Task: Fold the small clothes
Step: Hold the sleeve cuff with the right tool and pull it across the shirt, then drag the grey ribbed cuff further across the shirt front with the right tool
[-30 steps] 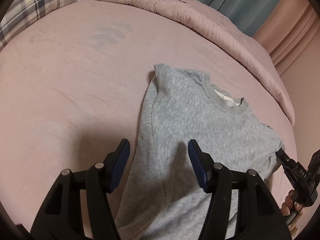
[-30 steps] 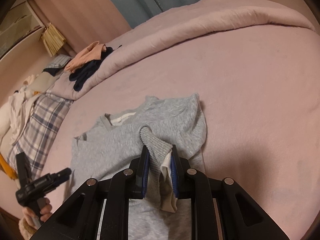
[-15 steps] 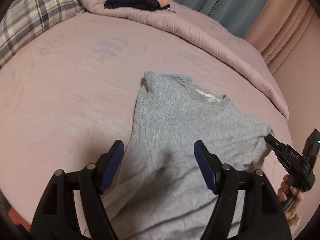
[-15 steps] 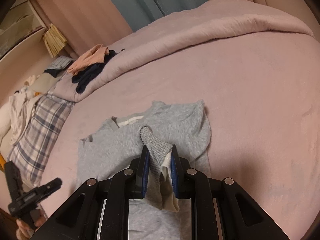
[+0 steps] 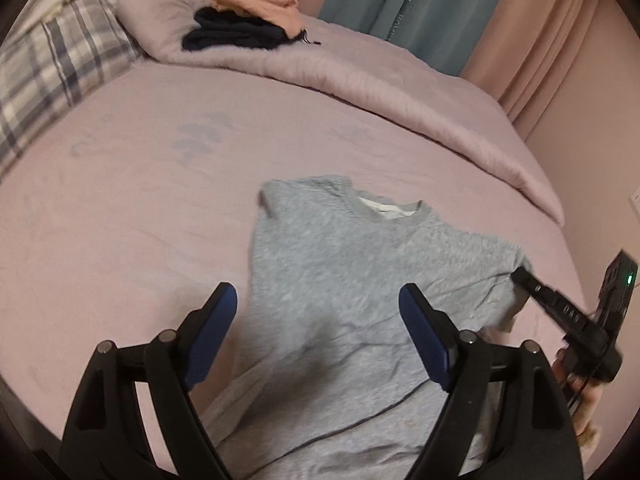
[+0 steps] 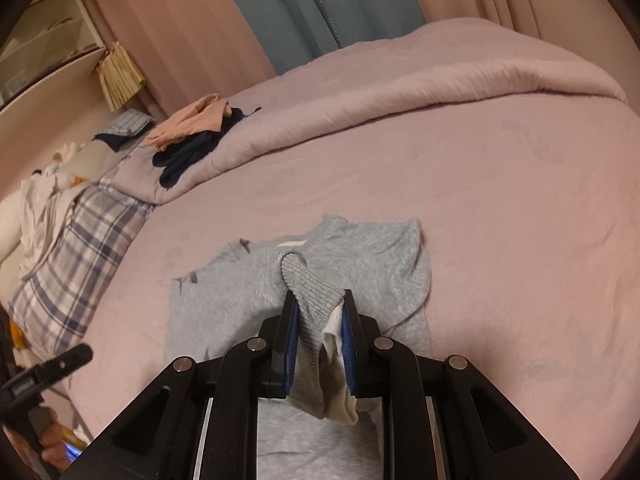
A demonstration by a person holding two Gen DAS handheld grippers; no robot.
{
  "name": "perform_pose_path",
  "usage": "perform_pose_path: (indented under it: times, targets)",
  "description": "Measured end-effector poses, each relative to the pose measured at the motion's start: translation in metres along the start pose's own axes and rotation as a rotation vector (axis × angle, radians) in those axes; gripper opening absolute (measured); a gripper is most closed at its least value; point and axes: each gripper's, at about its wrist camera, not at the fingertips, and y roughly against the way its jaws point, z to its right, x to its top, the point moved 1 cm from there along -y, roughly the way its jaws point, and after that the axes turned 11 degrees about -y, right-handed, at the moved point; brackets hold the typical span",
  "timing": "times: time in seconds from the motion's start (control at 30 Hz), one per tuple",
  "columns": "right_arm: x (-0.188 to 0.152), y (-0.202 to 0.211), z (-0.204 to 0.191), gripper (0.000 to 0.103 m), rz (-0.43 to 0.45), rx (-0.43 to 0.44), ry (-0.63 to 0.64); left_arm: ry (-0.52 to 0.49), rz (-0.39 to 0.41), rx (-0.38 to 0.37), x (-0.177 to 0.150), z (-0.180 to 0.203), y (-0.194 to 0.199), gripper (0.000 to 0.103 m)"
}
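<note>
Right gripper (image 6: pixel 318 312) fingers are clamping the grey sweatshirt (image 5: pixel 360 280) by its ribbed cuff (image 6: pixel 308 284); left gripper (image 5: pixel 318 308) fingers are hovering spread wide above the sweatshirt on the bed (image 5: pixel 140 200).

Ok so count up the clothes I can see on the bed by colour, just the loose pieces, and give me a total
Grey: 1, the sweatshirt, its cuff clamped in the right gripper
Navy: 1, the dark garment on the rolled duvet
Peach: 1, the garment beside it
Total: 3
</note>
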Motion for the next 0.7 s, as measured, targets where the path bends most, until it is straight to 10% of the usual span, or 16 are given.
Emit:
perform_pose_path:
  times: [0.3, 0.5, 0.7]
  targets:
    - [-0.002, 0.003, -0.002, 0.020, 0.020, 0.011, 0.015, -0.087, -0.001, 0.112, -0.008, 0.001, -0.036, 0.083]
    - [-0.001, 0.003, -0.002, 0.020, 0.012, 0.009, 0.012, -0.038, -0.032, 0.008, -0.010, -0.006, -0.025, 0.082]
    - [-0.002, 0.007, -0.004, 0.020, 0.019, 0.021, 0.016, -0.101, 0.031, 0.074, -0.011, 0.011, -0.001, 0.083]
